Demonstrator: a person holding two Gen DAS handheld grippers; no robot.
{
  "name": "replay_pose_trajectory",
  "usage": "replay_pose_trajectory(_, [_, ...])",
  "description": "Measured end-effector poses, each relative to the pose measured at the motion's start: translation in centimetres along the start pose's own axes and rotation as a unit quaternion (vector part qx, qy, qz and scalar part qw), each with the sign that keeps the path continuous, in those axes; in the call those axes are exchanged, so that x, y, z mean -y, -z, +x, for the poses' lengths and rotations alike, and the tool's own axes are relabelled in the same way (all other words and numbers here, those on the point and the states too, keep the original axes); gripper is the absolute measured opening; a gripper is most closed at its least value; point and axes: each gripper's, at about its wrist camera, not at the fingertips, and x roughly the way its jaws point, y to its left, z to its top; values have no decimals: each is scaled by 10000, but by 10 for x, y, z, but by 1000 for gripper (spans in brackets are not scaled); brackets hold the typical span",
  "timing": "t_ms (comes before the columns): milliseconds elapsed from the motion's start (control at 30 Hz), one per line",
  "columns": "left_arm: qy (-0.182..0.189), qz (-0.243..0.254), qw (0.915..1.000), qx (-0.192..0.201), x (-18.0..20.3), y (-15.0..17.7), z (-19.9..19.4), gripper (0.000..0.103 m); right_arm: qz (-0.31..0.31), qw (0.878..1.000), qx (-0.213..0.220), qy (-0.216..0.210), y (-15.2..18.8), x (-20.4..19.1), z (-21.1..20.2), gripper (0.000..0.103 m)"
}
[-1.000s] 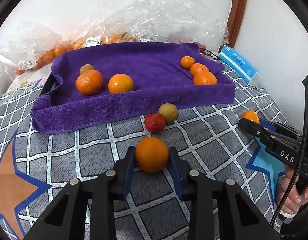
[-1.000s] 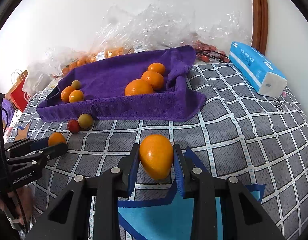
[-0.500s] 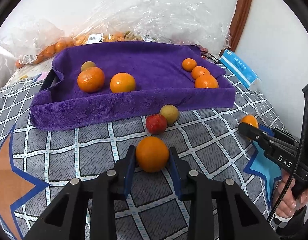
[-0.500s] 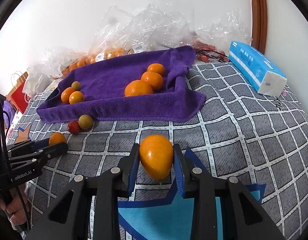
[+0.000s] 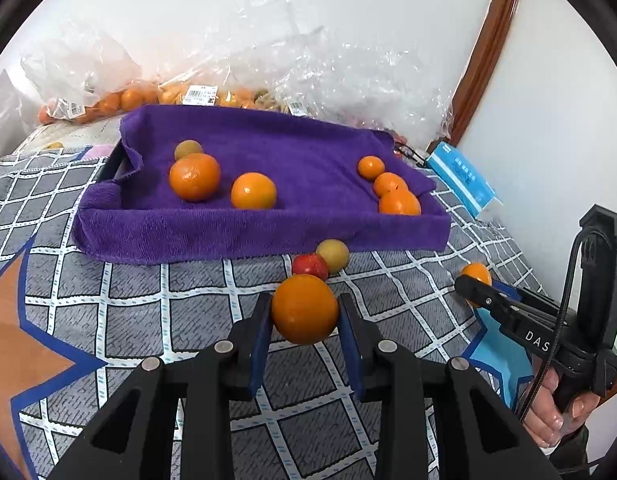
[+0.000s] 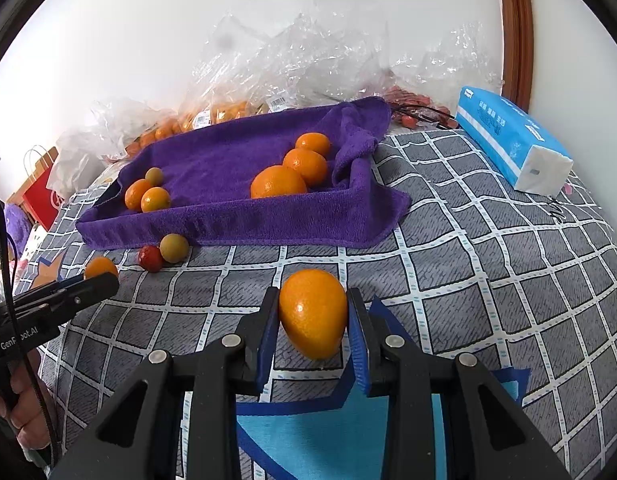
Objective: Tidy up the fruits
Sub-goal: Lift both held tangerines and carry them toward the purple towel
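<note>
My left gripper point(image 5: 305, 316) is shut on a round orange point(image 5: 305, 309), held over the checked cloth in front of the purple towel-lined tray point(image 5: 260, 232). My right gripper point(image 6: 313, 320) is shut on an oval orange point(image 6: 313, 312) further right; it also shows in the left wrist view as the right gripper point(image 5: 474, 284). The left gripper point(image 6: 102, 276) shows at the left of the right wrist view. Inside the tray lie two oranges point(image 5: 194, 176) and a small greenish fruit point(image 5: 187, 148) on the left, three oranges point(image 5: 398, 202) on the right.
A red fruit point(image 5: 309, 266) and a yellow-green fruit point(image 5: 333, 255) lie on the cloth just before the tray. Plastic bags with more oranges point(image 5: 128, 98) pile behind it. A blue tissue pack point(image 6: 512, 144) lies at the right. A hand point(image 5: 556, 412) grips the right tool.
The left gripper has rolled and tilted a little with its orange, which now overlaps the red fruit in its view. The right gripper has stayed still.
</note>
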Motion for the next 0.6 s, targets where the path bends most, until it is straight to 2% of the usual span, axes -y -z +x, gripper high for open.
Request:
replay_pose_trajectory(433, [-185,-276,9982,493,-15,-3,-18,31,135,9997,195,-21,0,2,-9,32])
replay_pose_trajectory(600, [-272,-395,9966,673,-22,-3,-26,31,-60,9996,238,144,0,-7,-10,32])
